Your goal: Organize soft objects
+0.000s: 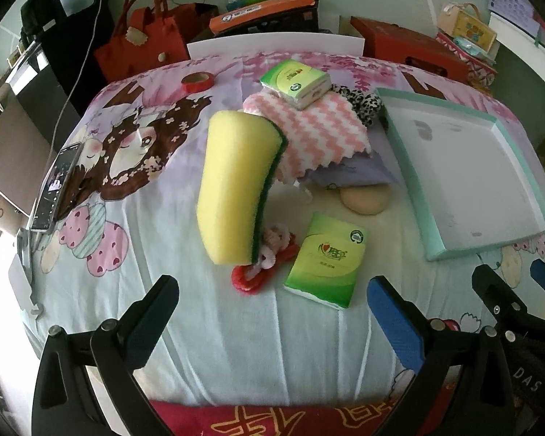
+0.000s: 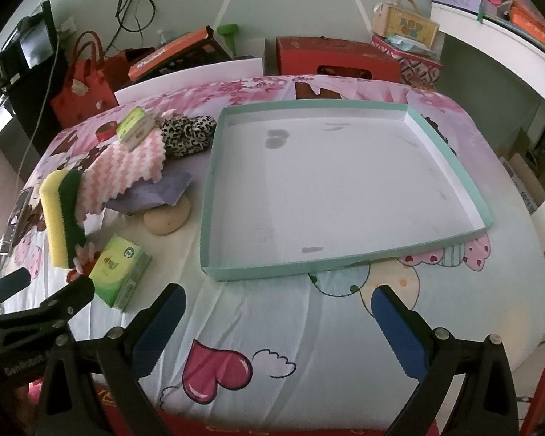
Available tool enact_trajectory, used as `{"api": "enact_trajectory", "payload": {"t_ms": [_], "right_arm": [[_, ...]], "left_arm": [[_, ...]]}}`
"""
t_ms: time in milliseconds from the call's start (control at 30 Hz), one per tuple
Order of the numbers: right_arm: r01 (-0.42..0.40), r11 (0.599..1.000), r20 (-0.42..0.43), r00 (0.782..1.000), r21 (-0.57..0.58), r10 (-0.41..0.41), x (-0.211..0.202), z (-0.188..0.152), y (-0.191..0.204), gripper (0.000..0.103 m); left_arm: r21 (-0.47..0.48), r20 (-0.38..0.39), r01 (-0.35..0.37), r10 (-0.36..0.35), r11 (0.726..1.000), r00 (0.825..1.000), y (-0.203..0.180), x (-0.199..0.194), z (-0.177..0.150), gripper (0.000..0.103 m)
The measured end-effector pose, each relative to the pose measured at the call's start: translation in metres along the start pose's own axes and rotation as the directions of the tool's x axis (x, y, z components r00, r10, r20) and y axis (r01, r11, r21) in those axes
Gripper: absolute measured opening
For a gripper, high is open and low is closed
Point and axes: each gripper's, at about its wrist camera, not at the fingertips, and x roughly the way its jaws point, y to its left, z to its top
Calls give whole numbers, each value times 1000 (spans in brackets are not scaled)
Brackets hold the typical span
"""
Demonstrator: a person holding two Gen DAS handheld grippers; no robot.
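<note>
Sponge: I see the yellow sponge (image 1: 236, 185) with its green scrub face standing on end on the bed, its lower end on a red and pink scrunchie (image 1: 263, 263); it sits near centre of my left view.
Tissue packs: one green tissue pack (image 1: 327, 261) lies flat at 4 o'clock from the sponge, just beside the scrunchie; a second tissue pack (image 1: 296, 83) rests on top of the cloth at 1 o'clock.
Cloth: the pink zigzag cloth (image 1: 319, 134) is draped over a lilac cloth (image 1: 356, 172), touching the sponge's upper right side.
Other soft items: a leopard-print scrunchie (image 2: 189, 132) lies behind the pink cloth; a beige round puff (image 1: 365, 200) peeks from under the lilac cloth.
Tray: the teal-rimmed tray (image 2: 450, 152) sits at 3 o'clock from the pile, white inside, nothing in it.
Left gripper: my left gripper (image 1: 272, 303) hangs above the bedsheet (image 1: 207, 327) at 6 o'clock from the sponge, jaws spread wide, gripping nothing.
Right gripper: my right gripper (image 2: 278, 309) hangs just short of the tray's near rim, jaws also spread wide and empty.
Surroundings: a red tape roll (image 1: 197, 81) sits at 11 o'clock, a phone (image 1: 56, 187) at 9 o'clock on the bed edge.
</note>
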Motion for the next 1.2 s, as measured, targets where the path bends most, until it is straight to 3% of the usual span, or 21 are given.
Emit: {"api": "enact_trajectory", "payload": {"t_ms": [367,800,1200], "right_arm": [[16,1000,19,1000,0,-16,-2,-2,1,103],[16,1000,18,1000,16,-16,-3,-3,-2,103],[10,999,17,1000,39,-11,-2,-3,-7,103]], "left_arm": [[22,42,-51,50,998,998,-6,-8,-2,103],[-9,42,-60,60,998,997,-1,-9,-3,103],[-18,45,-115,115,993,992,0,-10,-4,103]]}}
